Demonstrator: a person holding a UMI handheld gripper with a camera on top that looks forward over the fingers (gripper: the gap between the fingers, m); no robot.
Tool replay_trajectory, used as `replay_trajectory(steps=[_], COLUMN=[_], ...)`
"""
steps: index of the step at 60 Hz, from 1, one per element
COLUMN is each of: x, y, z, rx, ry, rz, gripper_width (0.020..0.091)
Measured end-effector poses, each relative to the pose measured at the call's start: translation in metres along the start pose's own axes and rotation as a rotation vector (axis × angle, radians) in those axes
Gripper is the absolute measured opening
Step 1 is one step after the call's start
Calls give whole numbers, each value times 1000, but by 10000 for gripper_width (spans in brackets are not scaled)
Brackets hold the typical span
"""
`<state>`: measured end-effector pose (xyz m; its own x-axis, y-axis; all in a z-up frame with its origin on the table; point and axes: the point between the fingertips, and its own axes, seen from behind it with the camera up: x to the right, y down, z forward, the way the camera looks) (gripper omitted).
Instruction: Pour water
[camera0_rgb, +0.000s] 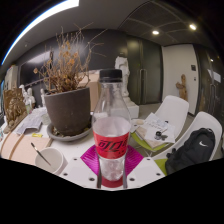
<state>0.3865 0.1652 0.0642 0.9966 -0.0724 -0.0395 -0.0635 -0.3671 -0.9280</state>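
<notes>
Far left of the gripper (112, 186), a small dried plant in a pot (15, 108) stands at the edge of the white table (62, 172). Nearer, ahead and left of the fingers, a white bowl-shaped cup (47, 160) sits on the table. Beyond it stands a large dark grey pot holding a dry brown shrub (68, 100), set on a pale saucer.

Directly ahead, between the fingers, a clear plastic bottle with a red label and a dark cap (112, 130) stands upright; liquid shows in its lower part. It rests over a magenta surface (112, 158); whether this is a mat or the finger pads cannot be told. The fingers themselves are barely visible, so contact with the bottle and the width of the gap cannot be determined.

Right of the bottle lie a green-edged booklet (150, 143) and small items on the table. Further right, a black bag (190, 152) lies at the table's edge, with a white chair (172, 110) behind.
</notes>
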Motion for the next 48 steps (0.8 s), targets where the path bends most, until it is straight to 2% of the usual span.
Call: replay_trajectory(steps=[2,10,13,15,19,20,23,27,36,48], x=[-1,1,2,2,3,4,6,10,9,-26], y=[0,-2,1,4,7,7,7,5,1,-1], z=[-1,0,0,1,-3,-5,-11,-24,-83,-198], rx=[6,13,-9,-32,-50,-52,-62,-78,-124,-202], ry=[4,5,6,9,13,15,24,43,88,129], rz=[2,9,11,16,24,26,29,40,34,4], gripper_width=[304,468,512,588,845,874,827,865,856,857])
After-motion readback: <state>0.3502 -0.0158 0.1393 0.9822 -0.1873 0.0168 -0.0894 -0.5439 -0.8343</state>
